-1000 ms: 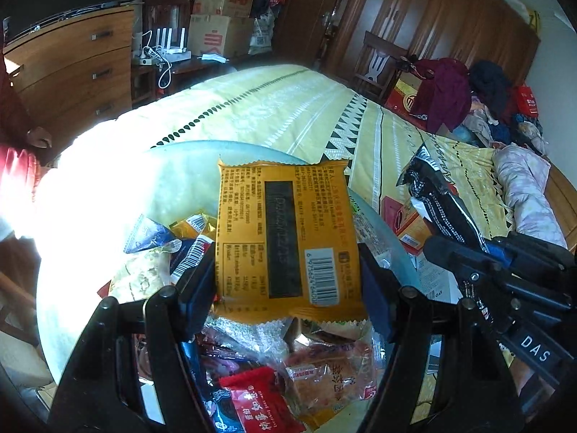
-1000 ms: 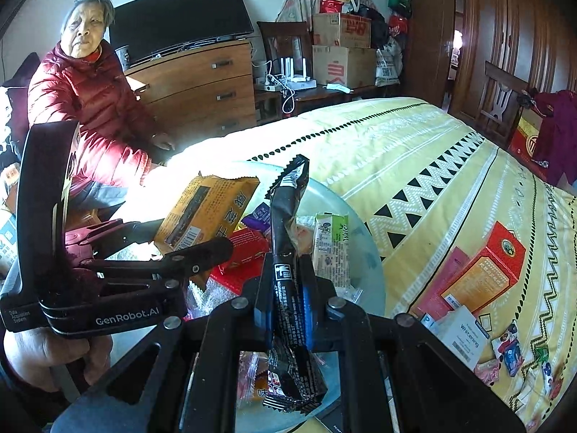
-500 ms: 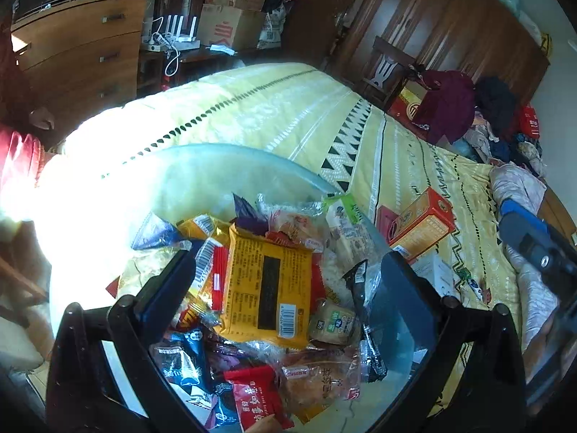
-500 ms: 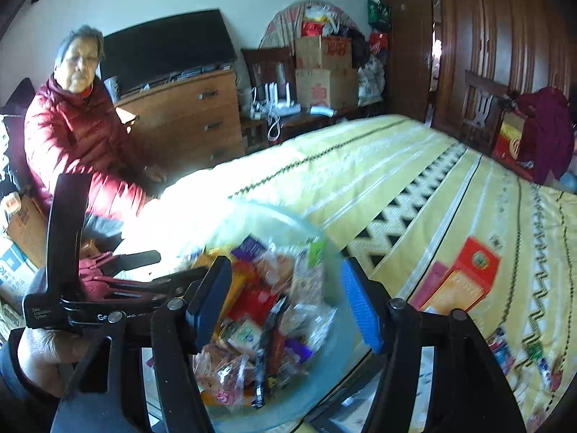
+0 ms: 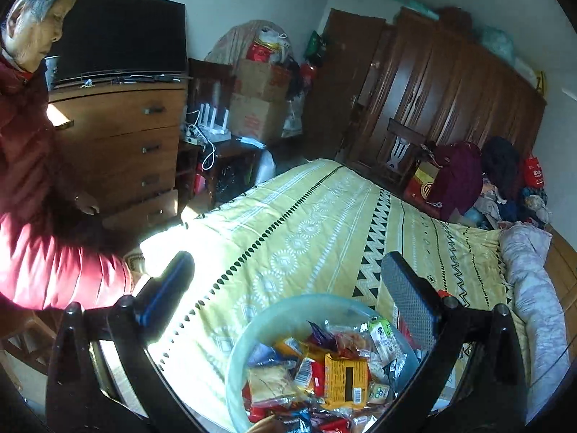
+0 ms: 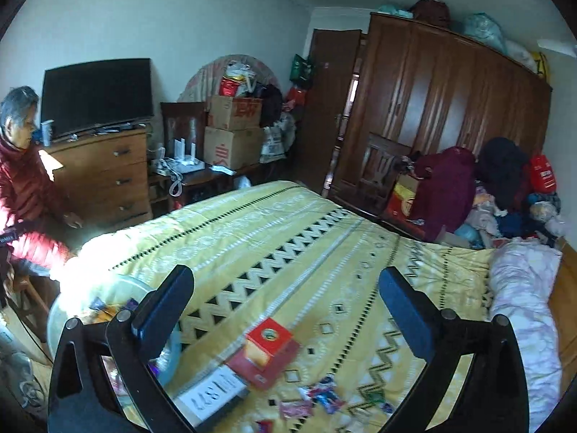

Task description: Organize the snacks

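Translucent plastic forms the round bowl [image 5: 249, 328] that sits on the near edge of the bed, and it is filled with mixed wrapped snacks. An orange packet [image 5: 346, 379] with a barcode lies face up near the middle of the heap, with red, blue and clear wrappers packed around it.

Left gripper [image 5: 288, 288]: jaws stand wide apart, nothing between the pads. It hangs above the bowl without touching bowl or contents.

Right gripper [image 6: 285, 290]: jaws are opening and already spread wide, with nothing between them. It hangs over the yellow patterned bedspread [image 6: 288, 238], clear of it. The bowl shows partly behind its left finger [image 6: 164, 312].

On the bedspread below the right gripper lie a red and yellow box [image 6: 268, 342] resting on a flat red carton, a white box [image 6: 212, 397] just beside them toward the near edge, and several small wrapped sweets [image 6: 324, 395] scattered loose.

A person in a red jacket [image 5: 32, 216] sits at the left beside a wooden chest of drawers [image 5: 137, 151]. A dark wardrobe [image 6: 450, 108] lines the far wall.
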Demonstrator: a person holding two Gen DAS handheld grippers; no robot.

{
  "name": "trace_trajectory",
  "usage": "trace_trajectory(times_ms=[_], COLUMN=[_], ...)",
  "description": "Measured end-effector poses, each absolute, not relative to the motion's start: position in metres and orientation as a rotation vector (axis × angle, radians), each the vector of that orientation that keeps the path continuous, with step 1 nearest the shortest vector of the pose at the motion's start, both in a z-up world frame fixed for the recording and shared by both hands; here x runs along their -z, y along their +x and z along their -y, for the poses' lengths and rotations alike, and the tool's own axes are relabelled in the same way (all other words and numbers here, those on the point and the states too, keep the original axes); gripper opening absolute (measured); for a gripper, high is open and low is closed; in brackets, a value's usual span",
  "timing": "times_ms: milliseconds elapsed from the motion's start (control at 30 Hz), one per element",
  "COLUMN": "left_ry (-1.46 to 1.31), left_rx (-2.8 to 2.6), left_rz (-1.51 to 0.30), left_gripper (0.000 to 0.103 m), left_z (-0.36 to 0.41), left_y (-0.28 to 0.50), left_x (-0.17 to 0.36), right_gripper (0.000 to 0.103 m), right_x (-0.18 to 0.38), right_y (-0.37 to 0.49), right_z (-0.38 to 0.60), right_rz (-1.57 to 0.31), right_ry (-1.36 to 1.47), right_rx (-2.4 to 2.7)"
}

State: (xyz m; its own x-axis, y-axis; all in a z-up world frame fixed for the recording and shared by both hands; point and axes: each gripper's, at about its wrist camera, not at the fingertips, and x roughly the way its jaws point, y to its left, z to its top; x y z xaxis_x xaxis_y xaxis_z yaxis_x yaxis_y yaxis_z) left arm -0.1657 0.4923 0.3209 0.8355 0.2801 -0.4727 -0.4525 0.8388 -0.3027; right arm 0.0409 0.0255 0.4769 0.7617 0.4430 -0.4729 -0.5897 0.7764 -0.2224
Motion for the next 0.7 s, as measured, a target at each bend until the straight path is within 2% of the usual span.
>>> trace_trajectory(times_ms=[100,333,533,700], left_ry=[-0.382,-0.309,-0.228,-0.278], left_rx=[-0.455,-0.500,-0.530,-0.510], left_rz=[-0.415,-0.417,-0.458,-0.474], left_gripper=[0.103,0.103,0.103,0.103], left_z=[-0.506,-0.511,-0.500,-0.481], left_y=[-0.158,-0.138,-0.121,-0.113], left_x=[-0.316,-0.295,-0.275,-0.273], right_gripper=[0.103,0.103,0.103,0.103], right_x=[-0.495,-0.530,-0.532,-0.522], right_y=[0.056,0.078,0.085,0.068], right_z=[0.017,0.159,0.269,0.285], right_rz=[-0.415,-0.447,-0.479,-0.450], right_ry=[-0.450,-0.432,-0.381,-0.322], right_rx=[-0.427,-0.134,0.061,0.013])
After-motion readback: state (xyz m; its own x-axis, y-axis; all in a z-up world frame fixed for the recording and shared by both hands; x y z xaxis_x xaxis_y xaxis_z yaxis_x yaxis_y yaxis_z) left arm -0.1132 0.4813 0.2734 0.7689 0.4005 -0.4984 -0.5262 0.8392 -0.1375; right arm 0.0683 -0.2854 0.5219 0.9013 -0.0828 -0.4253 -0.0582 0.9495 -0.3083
